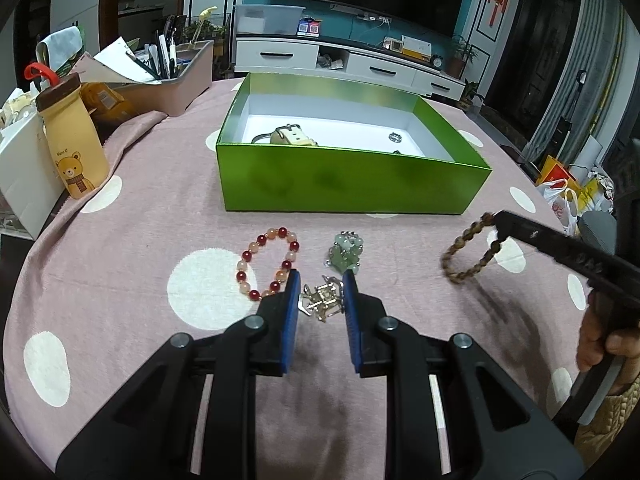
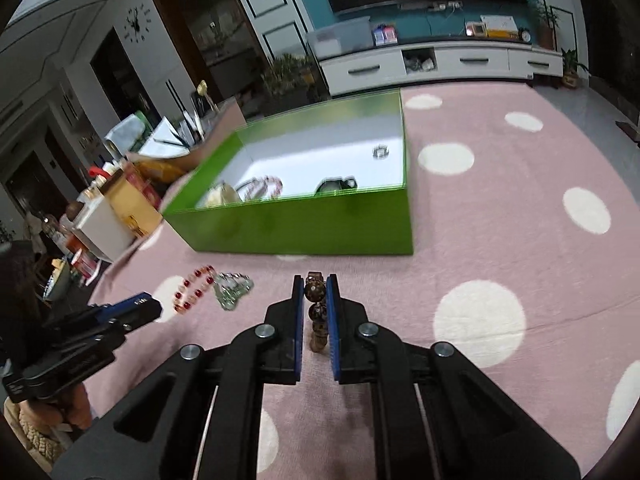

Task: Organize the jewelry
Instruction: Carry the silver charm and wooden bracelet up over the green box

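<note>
An open green box (image 1: 352, 184) with a white floor stands on the pink dotted tablecloth; it also shows in the right wrist view (image 2: 304, 220). Inside lie a watch, a small ring (image 1: 396, 137) and other pieces. My left gripper (image 1: 321, 280) is open around a silver metal trinket (image 1: 323, 300) on the cloth. A red and peach bead bracelet (image 1: 269, 263) lies to its left, a green jade charm (image 1: 346, 254) just beyond. My right gripper (image 2: 315, 282) is shut on a brown bead bracelet (image 2: 316, 312), held above the cloth in front of the box; it hangs in the left wrist view (image 1: 472, 256).
A yellow bear bottle (image 1: 74, 144), a white box (image 1: 20, 176) and a pink organiser with pens (image 1: 176, 76) crowd the table's left side. A TV cabinet (image 1: 348, 64) stands behind the table. Bags lie on the floor at right (image 1: 568, 196).
</note>
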`<state>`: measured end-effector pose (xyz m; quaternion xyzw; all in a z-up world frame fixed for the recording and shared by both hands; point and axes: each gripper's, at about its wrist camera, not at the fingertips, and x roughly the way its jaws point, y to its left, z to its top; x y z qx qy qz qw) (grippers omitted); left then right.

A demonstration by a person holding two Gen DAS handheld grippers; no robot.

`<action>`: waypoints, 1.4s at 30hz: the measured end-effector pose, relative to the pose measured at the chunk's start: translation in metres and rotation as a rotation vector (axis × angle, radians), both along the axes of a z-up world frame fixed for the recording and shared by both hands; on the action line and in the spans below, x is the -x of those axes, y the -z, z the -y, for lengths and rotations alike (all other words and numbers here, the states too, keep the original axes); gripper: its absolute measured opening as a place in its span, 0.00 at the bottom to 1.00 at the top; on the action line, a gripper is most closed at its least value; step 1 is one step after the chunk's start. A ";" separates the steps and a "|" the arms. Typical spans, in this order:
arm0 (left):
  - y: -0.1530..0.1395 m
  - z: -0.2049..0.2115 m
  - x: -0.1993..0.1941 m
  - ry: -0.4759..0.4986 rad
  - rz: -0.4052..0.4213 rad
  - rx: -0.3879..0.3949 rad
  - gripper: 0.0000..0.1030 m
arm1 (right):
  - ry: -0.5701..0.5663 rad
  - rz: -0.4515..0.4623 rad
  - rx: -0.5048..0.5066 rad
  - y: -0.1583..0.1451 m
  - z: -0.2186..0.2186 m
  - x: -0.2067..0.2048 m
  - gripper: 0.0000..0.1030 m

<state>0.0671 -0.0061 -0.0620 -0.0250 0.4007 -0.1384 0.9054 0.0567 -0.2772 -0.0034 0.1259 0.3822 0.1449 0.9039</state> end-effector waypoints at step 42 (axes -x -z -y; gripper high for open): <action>-0.071 0.044 -0.038 0.048 0.145 -0.102 0.20 | 0.046 0.173 -0.002 -0.068 0.036 0.005 0.10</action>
